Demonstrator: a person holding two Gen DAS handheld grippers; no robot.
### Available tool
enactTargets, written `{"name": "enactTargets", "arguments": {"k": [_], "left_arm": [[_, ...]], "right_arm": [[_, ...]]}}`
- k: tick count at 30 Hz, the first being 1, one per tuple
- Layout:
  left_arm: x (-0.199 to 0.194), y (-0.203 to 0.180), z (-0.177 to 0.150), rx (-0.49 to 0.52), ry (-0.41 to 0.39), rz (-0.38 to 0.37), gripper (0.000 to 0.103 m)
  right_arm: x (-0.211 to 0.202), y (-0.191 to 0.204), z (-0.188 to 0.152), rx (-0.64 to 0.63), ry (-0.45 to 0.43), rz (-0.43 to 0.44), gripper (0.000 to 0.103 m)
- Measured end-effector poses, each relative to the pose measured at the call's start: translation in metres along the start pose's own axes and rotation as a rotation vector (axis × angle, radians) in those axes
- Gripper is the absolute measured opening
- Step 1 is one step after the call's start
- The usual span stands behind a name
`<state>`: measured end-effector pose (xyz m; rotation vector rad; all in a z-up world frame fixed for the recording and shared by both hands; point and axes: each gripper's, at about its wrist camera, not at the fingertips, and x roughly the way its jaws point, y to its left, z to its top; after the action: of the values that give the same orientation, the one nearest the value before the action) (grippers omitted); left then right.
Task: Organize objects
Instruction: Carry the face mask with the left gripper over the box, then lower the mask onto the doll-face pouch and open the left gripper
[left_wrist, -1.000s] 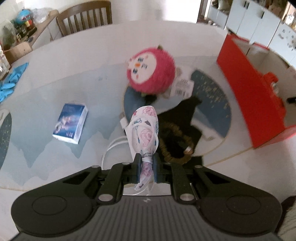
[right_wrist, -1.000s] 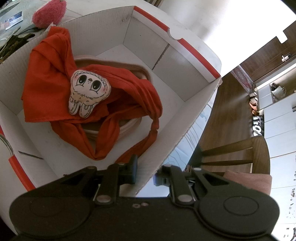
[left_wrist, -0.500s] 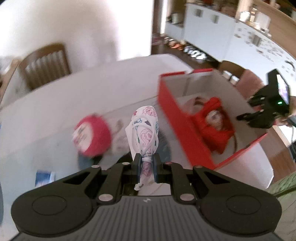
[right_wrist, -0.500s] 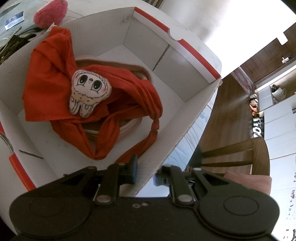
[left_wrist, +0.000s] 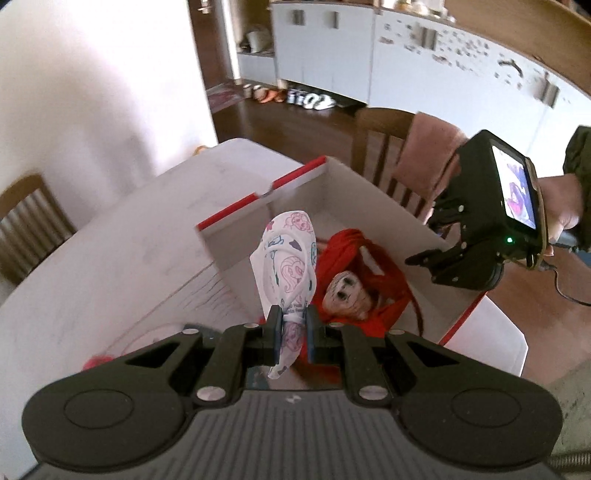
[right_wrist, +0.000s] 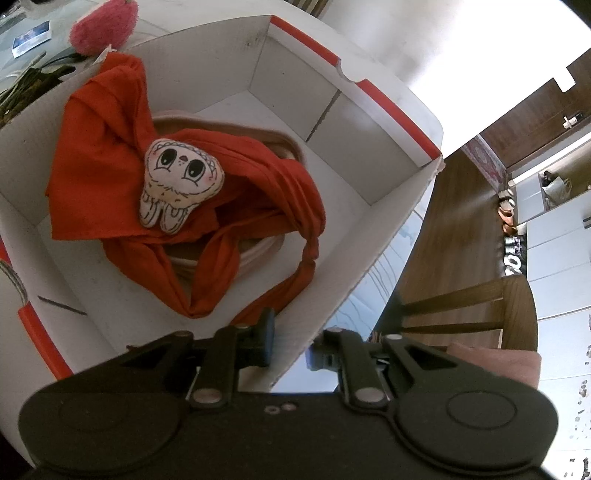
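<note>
left wrist: left gripper (left_wrist: 291, 332) clamps white cartoon-print mask (left_wrist: 286, 266); right gripper (right_wrist: 290, 349) pinches box (right_wrist: 388, 236) wall.

A home dining room: wooden chairs (left_wrist: 384, 147), white cabinets (left_wrist: 461, 70), shoes (left_wrist: 295, 96) lined on the floor.

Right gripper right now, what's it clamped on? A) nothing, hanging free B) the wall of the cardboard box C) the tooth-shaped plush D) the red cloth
B: in the right wrist view the right gripper straddles the cardboard box wall, one finger inside and one outside; the red cloth and tooth-shaped plush lie loose inside.
</note>
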<state>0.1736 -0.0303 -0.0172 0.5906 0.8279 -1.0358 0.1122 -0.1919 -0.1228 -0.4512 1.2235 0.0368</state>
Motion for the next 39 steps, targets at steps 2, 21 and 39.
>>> {"name": "enactTargets", "arguments": {"k": [2,21,39], "left_arm": [[0.008,-0.005,0.007,0.021,0.008,-0.011,0.012],[0.11,-0.038,0.038,0.135,0.141,-0.02,0.012],[0.131,-0.042,0.032,0.12,0.188,-0.027,0.027]], "right_arm": [[0.0,0.0,0.0,-0.001,0.0,0.001,0.014],[0.001,-0.001,0.001,-0.001,0.007,0.01,0.014],[0.002,-0.004,0.003,0.012,0.011,0.017,0.014]]}}
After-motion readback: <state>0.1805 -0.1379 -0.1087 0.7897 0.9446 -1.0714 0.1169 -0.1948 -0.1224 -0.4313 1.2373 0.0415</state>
